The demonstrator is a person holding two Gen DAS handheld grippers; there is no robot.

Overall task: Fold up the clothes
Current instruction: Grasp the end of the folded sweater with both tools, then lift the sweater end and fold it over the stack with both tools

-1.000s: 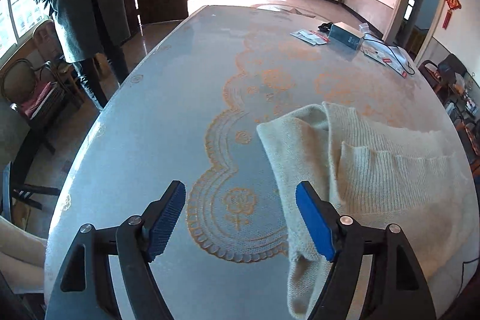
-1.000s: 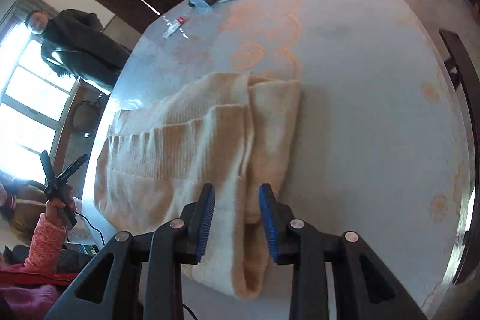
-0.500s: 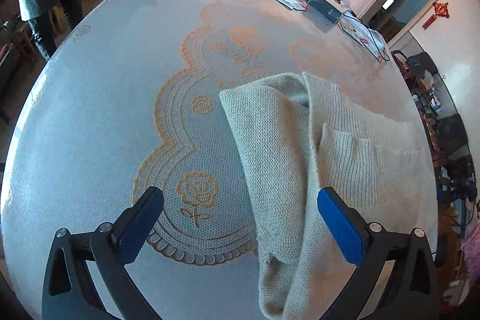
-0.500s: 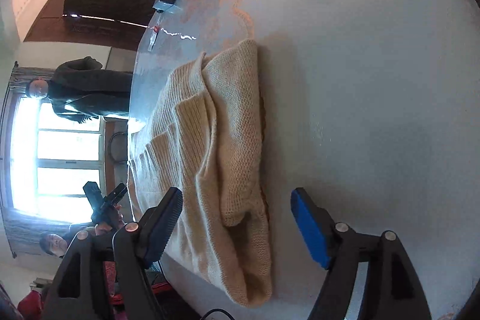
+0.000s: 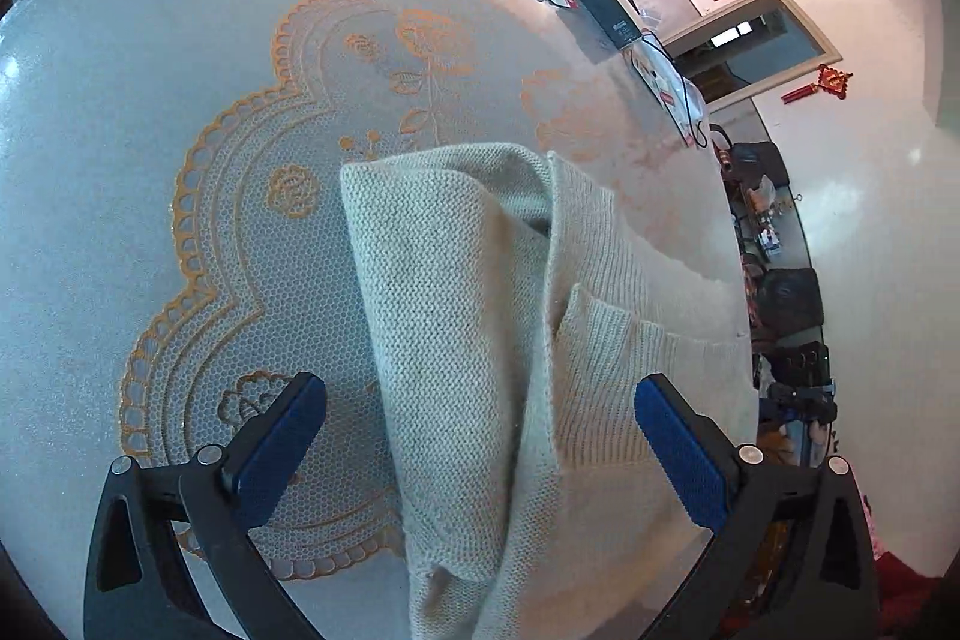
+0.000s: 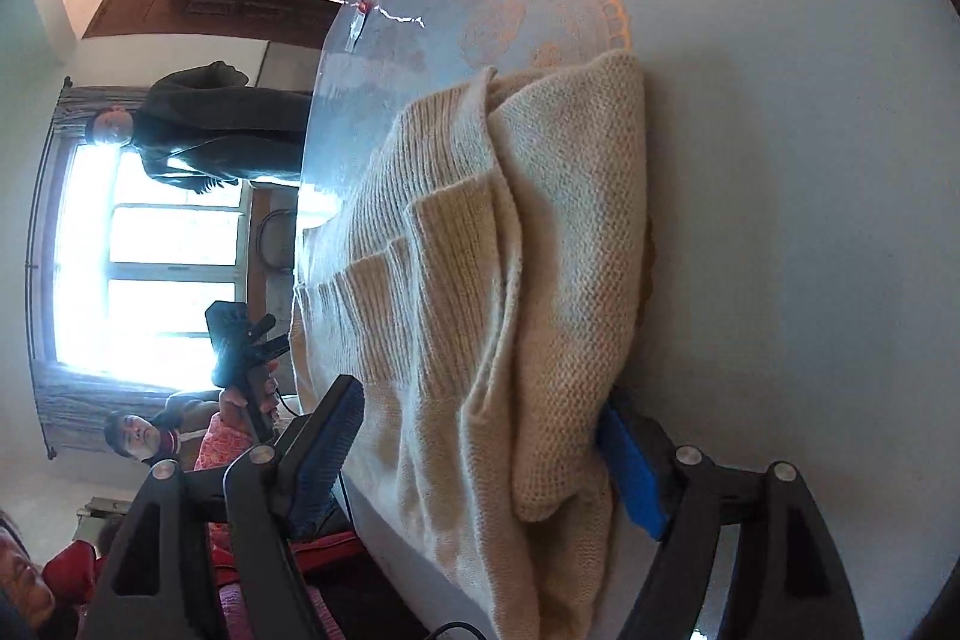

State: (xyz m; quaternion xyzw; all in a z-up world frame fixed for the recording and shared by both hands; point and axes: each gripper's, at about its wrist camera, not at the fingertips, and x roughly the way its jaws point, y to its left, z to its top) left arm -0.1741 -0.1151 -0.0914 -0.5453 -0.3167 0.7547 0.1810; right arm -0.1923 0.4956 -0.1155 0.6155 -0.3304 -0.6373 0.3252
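A cream knit sweater (image 5: 468, 316) lies partly folded on the round table (image 5: 150, 160), with a sleeve laid over its body. My left gripper (image 5: 480, 454) is open wide, its blue pads (image 5: 282, 448) straddling the folded strip near the table's front edge. The same sweater (image 6: 510, 280) fills the right wrist view. My right gripper (image 6: 480, 460) is open wide too, its fingers on either side of the sweater's near end, the right pad (image 6: 630, 472) close against the knit. Neither gripper holds anything.
The table has a lace-patterned cover with orange flowers (image 5: 300, 190). A dark box (image 5: 609, 13), papers and cables lie at its far side. People (image 6: 210, 130) stand and sit beyond the table edge by a window. A doorway (image 5: 750, 40) is at the back.
Both grippers opened wider and moved in over the sweater. The right one went from nearly shut to wide open around the sweater's near end; the left swung right to straddle the folded strip.
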